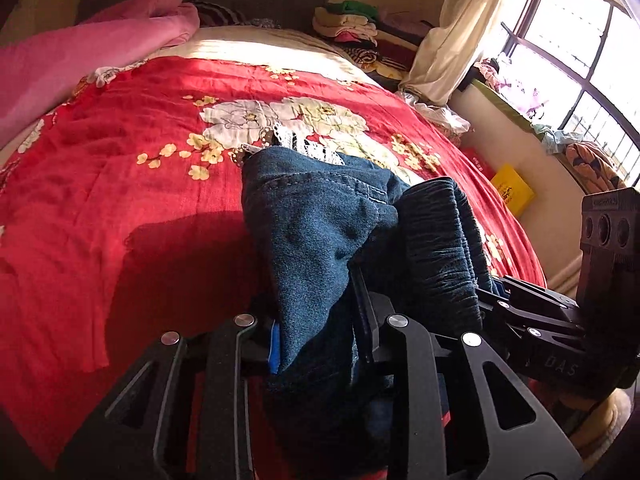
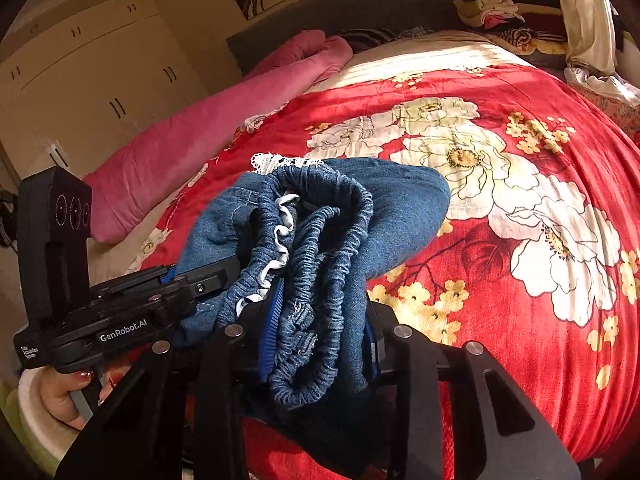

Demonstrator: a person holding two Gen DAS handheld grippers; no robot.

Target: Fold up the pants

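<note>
Right now both grippers are up over the bed with the denim between them. The left gripper (image 1: 316, 344) pinches a bunched fold of the blue pants (image 1: 320, 232), fabric filling the gap between its blue-padded fingers. The right gripper (image 2: 320, 340) clamps the gathered elastic waistband (image 2: 316, 240) of the same pants, a white drawstring looping out of the ruching. The garment hangs crumpled above the bedspread, its white lace trim (image 1: 308, 142) poking out at the far end.

Below lies a red bedspread (image 1: 120, 152) printed with big white and cream flowers, lightly wrinkled, with strong sun across its far end and a hard shadow under the denim. A long pink quilt (image 2: 208, 136) is rolled along the left edge of the bed, against a dark grey headboard (image 2: 360, 4). Beyond that stands a cream wardrobe (image 2: 92, 76) with dark handles. On the other side, a stack of folded clothes (image 1: 352, 28) sits near the head of the bed, a cream curtain (image 1: 460, 36) hangs bunched beside a barred window (image 1: 580, 48), and a yellow box (image 1: 512, 194) lies low beside the bed.
</note>
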